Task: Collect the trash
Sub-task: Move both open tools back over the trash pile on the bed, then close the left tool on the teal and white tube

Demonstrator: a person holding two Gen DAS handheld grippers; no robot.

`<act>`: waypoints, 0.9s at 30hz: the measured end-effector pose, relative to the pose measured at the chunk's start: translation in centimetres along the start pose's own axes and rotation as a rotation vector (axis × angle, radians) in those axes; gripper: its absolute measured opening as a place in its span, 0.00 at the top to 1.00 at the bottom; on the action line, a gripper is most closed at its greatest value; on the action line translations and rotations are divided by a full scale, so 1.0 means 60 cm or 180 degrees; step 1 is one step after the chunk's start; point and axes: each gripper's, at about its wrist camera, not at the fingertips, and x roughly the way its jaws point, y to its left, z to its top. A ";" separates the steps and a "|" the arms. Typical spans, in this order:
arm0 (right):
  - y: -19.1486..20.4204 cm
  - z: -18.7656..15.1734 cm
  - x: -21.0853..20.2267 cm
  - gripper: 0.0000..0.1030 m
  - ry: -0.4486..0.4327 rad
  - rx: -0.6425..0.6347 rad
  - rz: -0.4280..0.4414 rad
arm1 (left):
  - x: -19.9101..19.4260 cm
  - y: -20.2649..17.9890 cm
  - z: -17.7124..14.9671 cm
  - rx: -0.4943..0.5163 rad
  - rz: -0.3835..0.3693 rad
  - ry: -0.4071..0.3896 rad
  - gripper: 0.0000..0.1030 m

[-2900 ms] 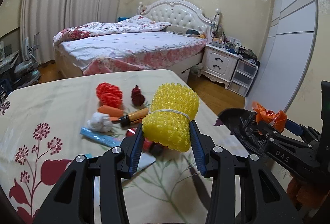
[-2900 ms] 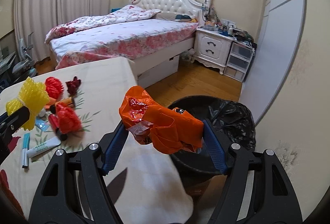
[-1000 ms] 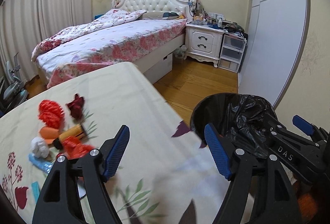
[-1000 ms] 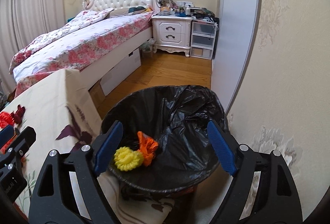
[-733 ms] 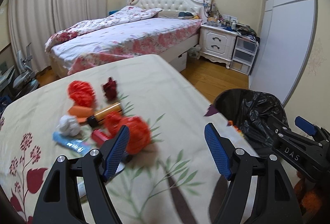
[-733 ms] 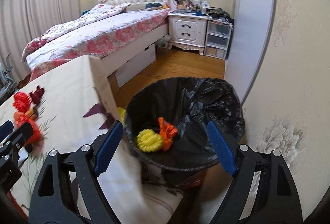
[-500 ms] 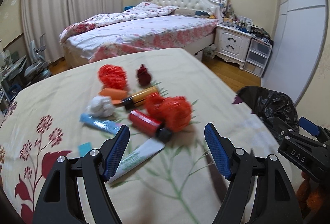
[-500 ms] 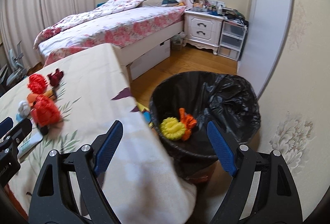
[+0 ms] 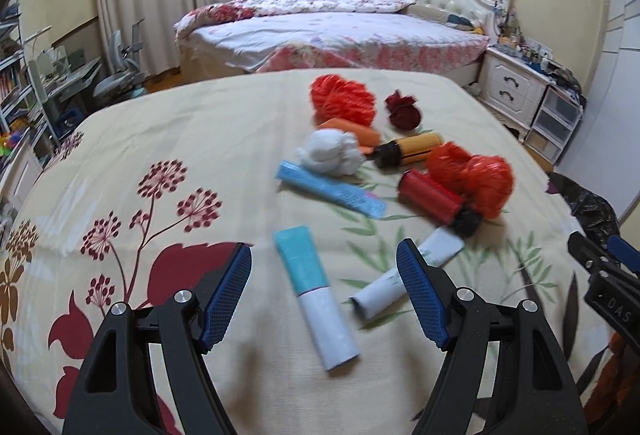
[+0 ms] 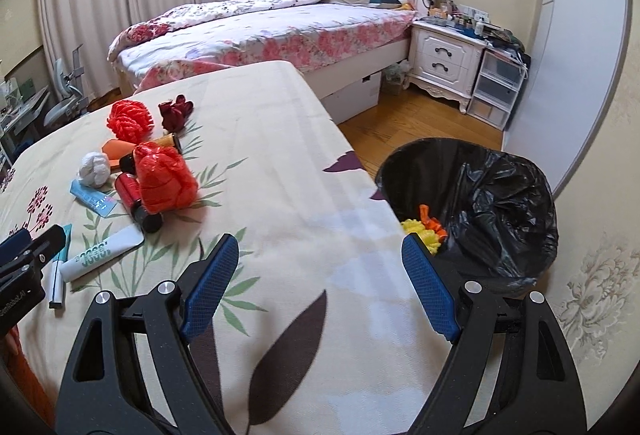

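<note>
My left gripper is open and empty above a teal-and-white tube on the floral tablecloth. Beyond it lie a white tube, a blue tube, a red bottle, a red plastic bag, a white wad, a yellow bottle, a red net and a dark red wad. My right gripper is open and empty over the table's right edge. The black-lined bin holds a yellow net and an orange bag.
A bed stands behind the table, with a white nightstand and plastic drawers to its right. Wooden floor lies between bed and bin. A desk chair and shelves stand at the far left. A wall runs along the right.
Both grippers let go of the yellow net and the orange bag, which now lie in the bin. Both then swung left, back from the bin over the table.
</note>
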 end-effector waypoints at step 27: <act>0.047 0.014 0.007 0.21 -0.0011 -0.0139 0.0176 | 0.011 0.054 -0.012 0.0028 -0.0084 0.0243 0.82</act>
